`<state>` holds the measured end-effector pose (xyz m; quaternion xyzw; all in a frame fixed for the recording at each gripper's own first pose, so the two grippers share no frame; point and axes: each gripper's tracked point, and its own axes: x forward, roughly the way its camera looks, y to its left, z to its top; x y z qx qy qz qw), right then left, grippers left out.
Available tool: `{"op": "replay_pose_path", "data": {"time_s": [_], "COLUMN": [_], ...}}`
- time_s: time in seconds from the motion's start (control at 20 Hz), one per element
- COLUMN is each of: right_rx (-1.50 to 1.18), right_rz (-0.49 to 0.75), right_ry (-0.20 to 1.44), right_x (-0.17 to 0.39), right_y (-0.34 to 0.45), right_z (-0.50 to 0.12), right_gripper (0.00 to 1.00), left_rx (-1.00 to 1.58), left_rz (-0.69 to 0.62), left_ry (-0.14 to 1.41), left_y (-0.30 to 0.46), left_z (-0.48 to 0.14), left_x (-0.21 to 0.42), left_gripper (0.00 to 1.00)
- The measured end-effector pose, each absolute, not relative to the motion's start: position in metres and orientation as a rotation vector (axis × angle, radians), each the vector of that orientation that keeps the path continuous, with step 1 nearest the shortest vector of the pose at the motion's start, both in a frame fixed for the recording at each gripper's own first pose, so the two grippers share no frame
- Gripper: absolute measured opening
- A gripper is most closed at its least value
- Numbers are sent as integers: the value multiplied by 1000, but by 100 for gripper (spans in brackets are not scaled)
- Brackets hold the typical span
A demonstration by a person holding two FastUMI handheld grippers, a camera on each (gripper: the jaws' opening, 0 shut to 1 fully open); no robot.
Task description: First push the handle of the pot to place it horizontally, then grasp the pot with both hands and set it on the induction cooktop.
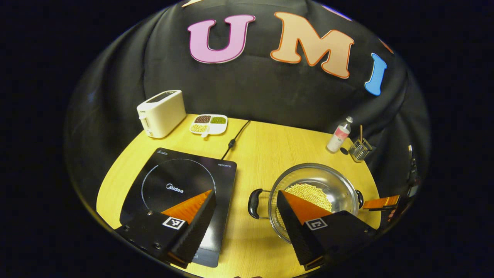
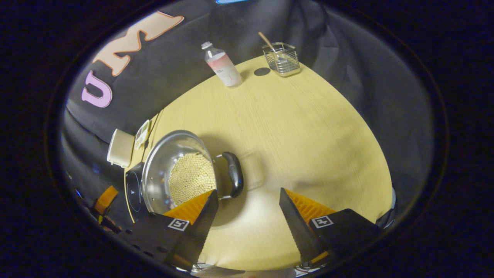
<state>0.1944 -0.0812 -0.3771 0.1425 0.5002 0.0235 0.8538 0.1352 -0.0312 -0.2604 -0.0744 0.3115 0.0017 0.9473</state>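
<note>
- Both jaws stand wide open, holding nothing: left gripper [image 1: 245, 200] hangs above the gap between cooktop [image 1: 178, 184] and pot [image 1: 313, 193]; right gripper [image 2: 249, 199] hovers just beside the pot's near handle [image 2: 231, 174]
- Pot sits on the table [image 2: 293, 127] right of the cooktop, beans [image 1: 308, 192] inside, handles out to both sides
- Along the far edge: toaster [image 1: 161, 113], dish [image 1: 208, 124], bottle [image 1: 339, 135], wire basket [image 1: 360, 149]
</note>
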Motion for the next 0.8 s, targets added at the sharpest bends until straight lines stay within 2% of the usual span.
{"op": "replay_pose_path", "data": {"time_s": [0.05,0.1,0.65,0.75,0.8], "right_rx": [311,320,293,293,292], "right_rz": [57,66,136,142,143], "right_ry": [1053,1055,1155,1172,1177], "right_x": [199,204,223,225,223], "right_y": [-79,-75,-42,-40,-40], "right_z": [-375,-374,-418,-425,-426], "right_gripper": [92,99,99,98,90], "left_rx": [-157,-156,-169,-166,-167], "left_rz": [-8,-15,-133,-153,-159], "left_ry": [652,674,873,908,923], "left_y": [-34,-35,-58,-64,-67], "left_z": [-266,-273,-335,-345,-349], "left_x": [139,142,164,167,168], "left_gripper": [97,97,97,97,98]}}
